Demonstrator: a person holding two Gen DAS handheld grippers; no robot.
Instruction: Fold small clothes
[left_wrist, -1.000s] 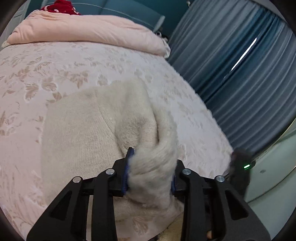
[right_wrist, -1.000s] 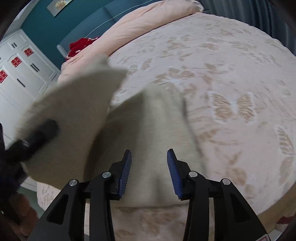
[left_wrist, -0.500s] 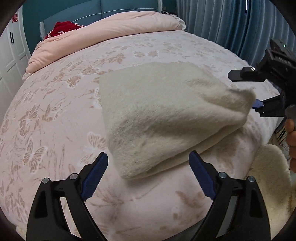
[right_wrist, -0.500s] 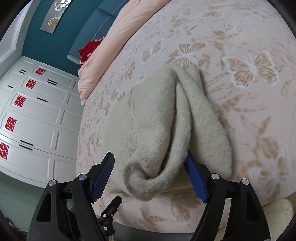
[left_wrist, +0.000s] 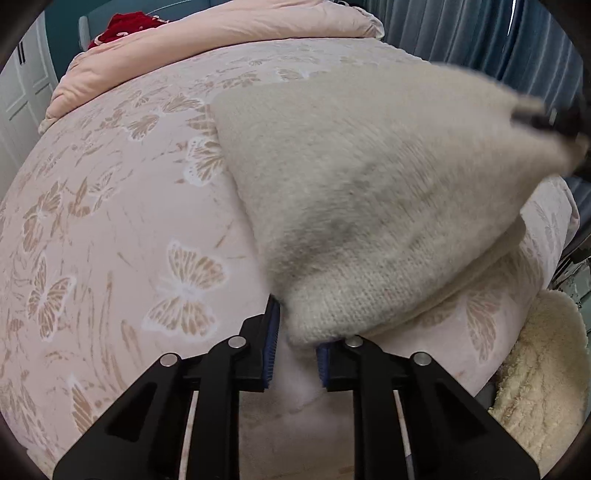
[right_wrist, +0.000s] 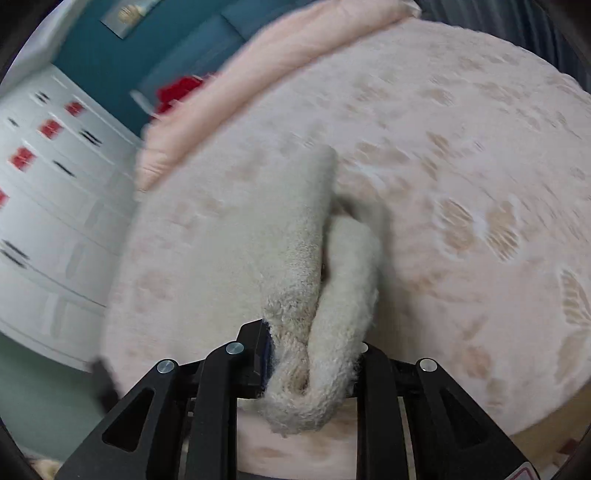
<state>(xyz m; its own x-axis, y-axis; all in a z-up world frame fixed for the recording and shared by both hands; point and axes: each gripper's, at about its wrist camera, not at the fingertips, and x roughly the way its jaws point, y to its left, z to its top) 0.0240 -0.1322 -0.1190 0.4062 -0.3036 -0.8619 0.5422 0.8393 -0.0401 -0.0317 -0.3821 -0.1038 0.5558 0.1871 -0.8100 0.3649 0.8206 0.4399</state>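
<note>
Now that both grippers have closed on the folded sweater (left_wrist: 369, 206) (half a second ago their jaws were open), the left gripper (left_wrist: 293, 350) and right gripper (right_wrist: 314, 365) are pinching its near corners, lifting it off the bed (left_wrist: 110, 221) for another fold.

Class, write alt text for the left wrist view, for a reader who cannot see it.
The left gripper pinches the near corner of a cream knitted garment, folded on a pink butterfly-print bedspread. The garment's far right corner is lifted. A pink duvet lies at the head of the bed, with blue curtains behind.
</note>
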